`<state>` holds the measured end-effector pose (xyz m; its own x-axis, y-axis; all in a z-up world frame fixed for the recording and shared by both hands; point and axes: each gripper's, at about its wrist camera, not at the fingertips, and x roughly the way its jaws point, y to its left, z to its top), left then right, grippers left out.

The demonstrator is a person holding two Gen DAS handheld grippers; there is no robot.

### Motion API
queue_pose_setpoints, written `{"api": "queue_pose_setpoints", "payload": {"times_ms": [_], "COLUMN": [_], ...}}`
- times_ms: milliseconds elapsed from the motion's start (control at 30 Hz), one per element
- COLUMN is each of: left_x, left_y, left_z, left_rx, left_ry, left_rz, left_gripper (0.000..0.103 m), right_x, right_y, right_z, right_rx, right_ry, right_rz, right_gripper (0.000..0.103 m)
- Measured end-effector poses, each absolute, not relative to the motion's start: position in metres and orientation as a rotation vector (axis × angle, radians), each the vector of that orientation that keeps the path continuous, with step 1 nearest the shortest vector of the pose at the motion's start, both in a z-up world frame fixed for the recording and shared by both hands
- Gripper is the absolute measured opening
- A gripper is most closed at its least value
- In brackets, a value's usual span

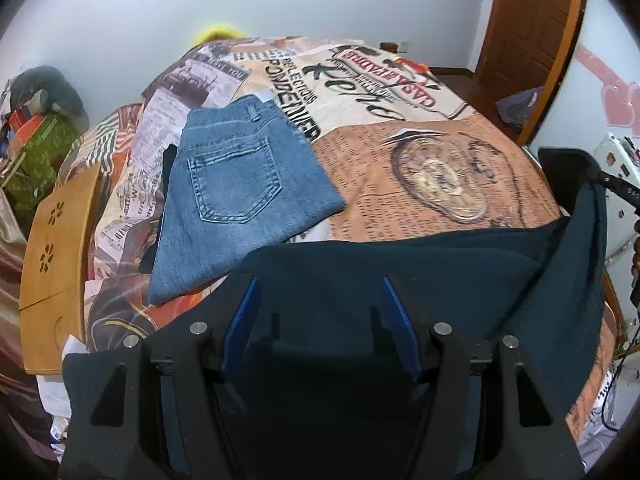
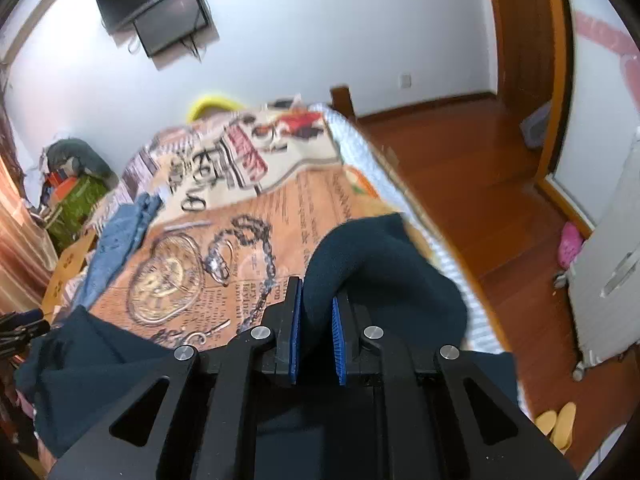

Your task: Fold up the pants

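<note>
Dark teal pants (image 1: 420, 276) lie across the near edge of the bed. My left gripper (image 1: 320, 300) is open, its blue pads wide apart over the dark fabric. My right gripper (image 2: 316, 300) is shut on a raised fold of the same dark pants (image 2: 360, 256) and lifts it above the bed's right edge. In the left wrist view the right gripper (image 1: 592, 176) shows at the far right with the fabric hanging from it. The left gripper (image 2: 20, 328) shows at the left edge of the right wrist view.
Folded blue jeans (image 1: 236, 192) lie on the printed bedspread (image 1: 432, 168) to the left. A wooden lap table (image 1: 56, 248) stands at the bed's left. Clutter (image 1: 36, 136) is piled at the far left. Wooden floor (image 2: 480, 184) and a white cabinet (image 2: 608, 264) are to the right.
</note>
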<state>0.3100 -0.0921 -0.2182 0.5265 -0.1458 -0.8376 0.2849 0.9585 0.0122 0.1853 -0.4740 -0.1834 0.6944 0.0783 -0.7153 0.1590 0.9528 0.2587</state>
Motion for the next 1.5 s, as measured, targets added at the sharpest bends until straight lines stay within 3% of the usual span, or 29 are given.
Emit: {"api": "queue_pose_setpoints", "payload": {"times_ms": [200,400,633,1200,1333,1500], "left_x": [0.283,0.264,0.249,0.242,0.241,0.246], "left_y": [-0.106,-0.119,-0.116,0.026,0.066,0.118], "left_z": [-0.207,-0.212,-0.215,-0.182,-0.179,-0.185], "left_rx": [0.162,0.170,0.167,0.002,-0.031,-0.064], "left_ry": [0.964,0.980,0.985,0.875,0.848,0.850], "left_rz": [-0.296,-0.331,-0.331,-0.108,-0.040,0.041], "left_gripper": [0.066,0.066,0.066,0.068,0.069,0.069], "right_x": [0.127,0.079,0.059,0.044,0.074,0.128], "right_y": [-0.479,-0.490,-0.489,-0.476,-0.445,-0.377], "right_z": [-0.164,-0.215,-0.257,-0.177,-0.152,-0.128], "right_rx": [0.283,0.391,0.456,0.254,0.146,0.040], "right_ry": [0.765,0.883,1.021,0.941,0.906,0.852], "right_rz": [-0.077,-0.122,-0.176,-0.330,-0.276,-0.068], "right_gripper": [0.012,0.012,0.033,0.047,0.049,0.060]}}
